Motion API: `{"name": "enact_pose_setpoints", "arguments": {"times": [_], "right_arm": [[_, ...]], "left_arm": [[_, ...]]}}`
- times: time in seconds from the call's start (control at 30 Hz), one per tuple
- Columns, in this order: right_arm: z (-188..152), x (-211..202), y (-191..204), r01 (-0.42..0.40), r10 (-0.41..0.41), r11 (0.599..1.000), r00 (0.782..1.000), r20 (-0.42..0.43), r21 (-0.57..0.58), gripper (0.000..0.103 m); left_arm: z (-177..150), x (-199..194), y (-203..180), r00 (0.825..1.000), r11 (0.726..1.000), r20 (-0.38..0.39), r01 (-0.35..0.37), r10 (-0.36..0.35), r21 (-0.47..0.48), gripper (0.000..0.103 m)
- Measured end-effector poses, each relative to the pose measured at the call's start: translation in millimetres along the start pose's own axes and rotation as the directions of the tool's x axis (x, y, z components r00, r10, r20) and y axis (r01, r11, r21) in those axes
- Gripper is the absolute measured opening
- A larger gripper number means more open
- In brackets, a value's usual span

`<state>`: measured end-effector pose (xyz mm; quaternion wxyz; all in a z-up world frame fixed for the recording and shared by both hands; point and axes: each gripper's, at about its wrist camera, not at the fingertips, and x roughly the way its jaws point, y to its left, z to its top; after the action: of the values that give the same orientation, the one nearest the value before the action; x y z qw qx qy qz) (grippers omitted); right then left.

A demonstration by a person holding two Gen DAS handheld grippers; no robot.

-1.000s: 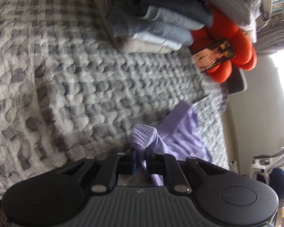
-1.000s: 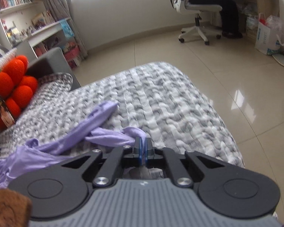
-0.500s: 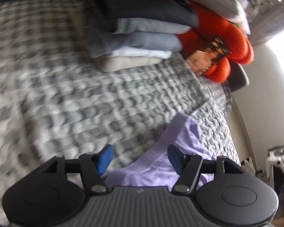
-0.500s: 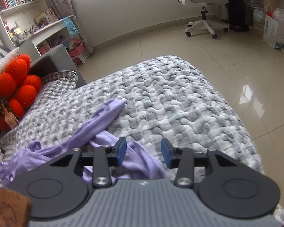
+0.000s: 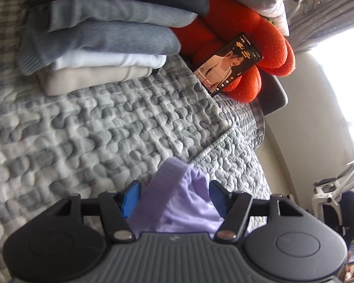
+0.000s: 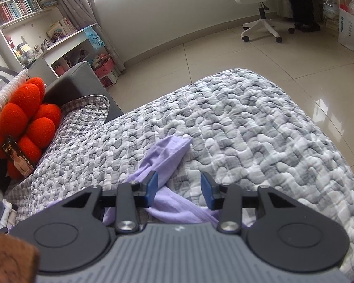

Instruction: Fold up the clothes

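Both of your grippers stand with their blue-padded fingers apart, holding nothing. Your left gripper (image 5: 174,197) sits over the crumpled lilac knit garment (image 5: 186,202), whose ribbed cuff lies between the spread fingers. Your right gripper (image 6: 179,189) has a lilac sleeve (image 6: 170,155) running out past its left finger onto the grey-and-white quilted bed cover (image 6: 247,127). The garment lies loose near the bed's edge. Beyond your left gripper, well apart from it, a stack of folded grey, white and beige clothes (image 5: 101,40) rests on the cover, beside an orange flower-shaped cushion (image 5: 266,52) with a phone (image 5: 227,63) propped against it.
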<state>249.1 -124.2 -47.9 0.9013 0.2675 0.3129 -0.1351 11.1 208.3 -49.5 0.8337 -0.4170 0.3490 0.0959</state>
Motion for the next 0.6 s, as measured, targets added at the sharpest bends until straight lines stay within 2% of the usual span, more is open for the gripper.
{"name": "enact_pose_setpoints", "arguments": {"times": [0.13, 0.37, 0.6], "right_arm": [[5, 11, 2, -0.006, 0.006, 1.0, 1.0, 0.016, 0.009, 0.043], [8, 40, 6, 0.009, -0.008, 0.999, 1.0, -0.006, 0.035, 0.038], [10, 45, 14, 0.024, -0.024, 1.0, 1.0, 0.003, 0.017, 0.034]], "left_arm": [[5, 13, -3, 1.0, 1.0, -0.008, -0.014, 0.014, 0.009, 0.064], [18, 22, 3, 0.998, 0.998, 0.009, -0.06, 0.06, -0.004, 0.063], [30, 3, 4, 1.0, 1.0, 0.016, -0.004, 0.004, 0.019, 0.062]]}}
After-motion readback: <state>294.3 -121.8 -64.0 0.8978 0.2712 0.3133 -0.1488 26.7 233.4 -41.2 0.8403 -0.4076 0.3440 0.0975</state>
